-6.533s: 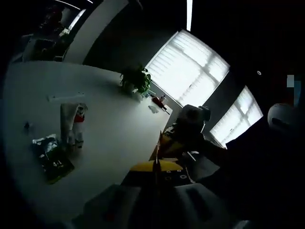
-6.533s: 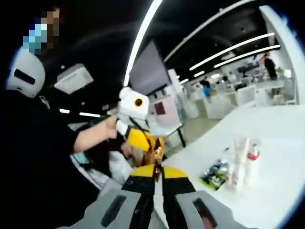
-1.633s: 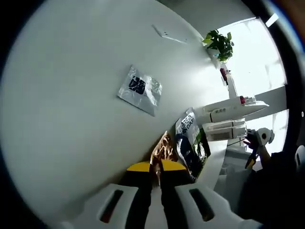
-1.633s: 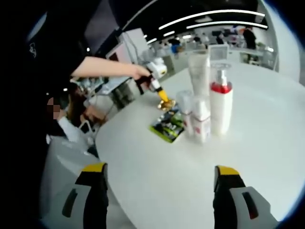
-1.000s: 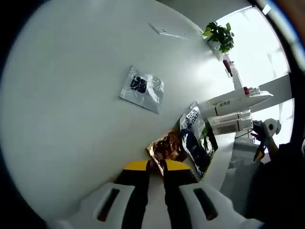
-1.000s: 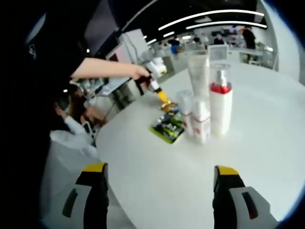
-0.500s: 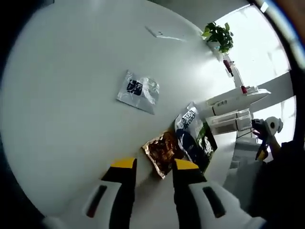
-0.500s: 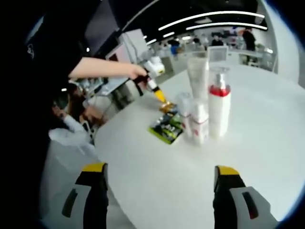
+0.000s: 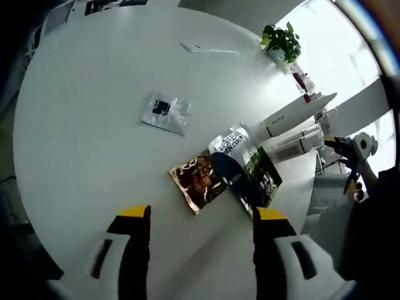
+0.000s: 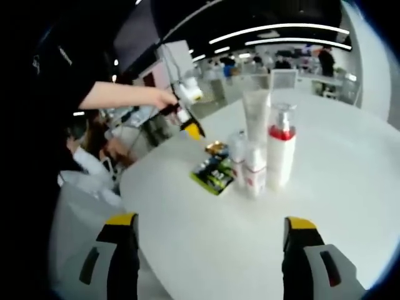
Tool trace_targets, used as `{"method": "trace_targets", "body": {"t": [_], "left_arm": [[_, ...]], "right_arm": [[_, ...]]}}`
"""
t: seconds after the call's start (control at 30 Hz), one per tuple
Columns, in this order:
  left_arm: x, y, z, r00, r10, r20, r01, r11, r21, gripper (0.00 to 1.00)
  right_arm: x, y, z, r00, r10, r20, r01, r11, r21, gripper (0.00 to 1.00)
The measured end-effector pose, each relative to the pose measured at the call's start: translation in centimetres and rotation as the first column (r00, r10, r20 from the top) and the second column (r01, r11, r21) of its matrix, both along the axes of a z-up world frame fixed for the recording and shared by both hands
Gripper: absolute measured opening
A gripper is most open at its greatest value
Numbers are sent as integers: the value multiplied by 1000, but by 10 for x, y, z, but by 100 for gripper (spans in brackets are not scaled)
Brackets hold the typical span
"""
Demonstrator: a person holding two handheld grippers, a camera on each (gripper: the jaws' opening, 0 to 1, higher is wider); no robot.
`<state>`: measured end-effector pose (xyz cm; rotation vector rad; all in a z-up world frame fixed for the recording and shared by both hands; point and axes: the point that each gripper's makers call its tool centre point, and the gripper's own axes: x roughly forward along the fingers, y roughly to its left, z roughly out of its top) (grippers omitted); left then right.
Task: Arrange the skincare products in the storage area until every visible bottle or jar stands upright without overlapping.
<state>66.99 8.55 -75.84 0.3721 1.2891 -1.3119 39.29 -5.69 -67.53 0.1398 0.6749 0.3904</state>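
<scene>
Several skincare bottles stand upright in a tight cluster on the white table [image 10: 350, 162]: a tall white tube [image 10: 256, 115], a pump bottle [image 10: 280, 150] with a red collar, and a small bottle [image 10: 254, 172] in front. In the left gripper view the cluster [image 9: 289, 131] appears rolled sideways at the right. A gold sachet [image 9: 197, 181] lies flat beside a green-and-blue packet [image 9: 245, 172]; both show in the right gripper view as the packet [image 10: 214, 172] and sachet [image 10: 215, 148]. My left gripper [image 9: 201, 215] hangs open above the sachet. My right gripper [image 10: 211, 222] is open, short of the bottles.
A clear sachet [image 9: 164, 112] lies alone farther out on the table [image 9: 75, 125]. A potted plant [image 9: 281, 37] and a white strip [image 9: 209, 48] sit at the far edge. A person's arm [image 10: 119, 94] holds the left gripper [image 10: 187, 122] over the table's edge.
My left gripper opened and let go of the gold sachet, which now lies beside the green packet, then drew back from it. My right gripper stayed open.
</scene>
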Motion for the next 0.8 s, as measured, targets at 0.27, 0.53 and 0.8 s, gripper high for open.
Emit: {"method": "trace_targets", "body": {"t": [0.27, 0.53, 0.8], "left_arm": [[-16, 7, 28, 995, 13, 102, -9, 999, -42, 79], [-37, 14, 51, 984, 52, 173, -38, 996, -79, 95], [-69, 21, 82, 972, 109, 208, -78, 986, -151, 99]], "right_arm": [[-7, -7, 9, 1000, -17, 18, 17, 1000, -11, 99], [-11, -11, 18, 999, -22, 34, 22, 1000, -19, 99], [-16, -15, 28, 998, -24, 50, 26, 999, -33, 99]]}}
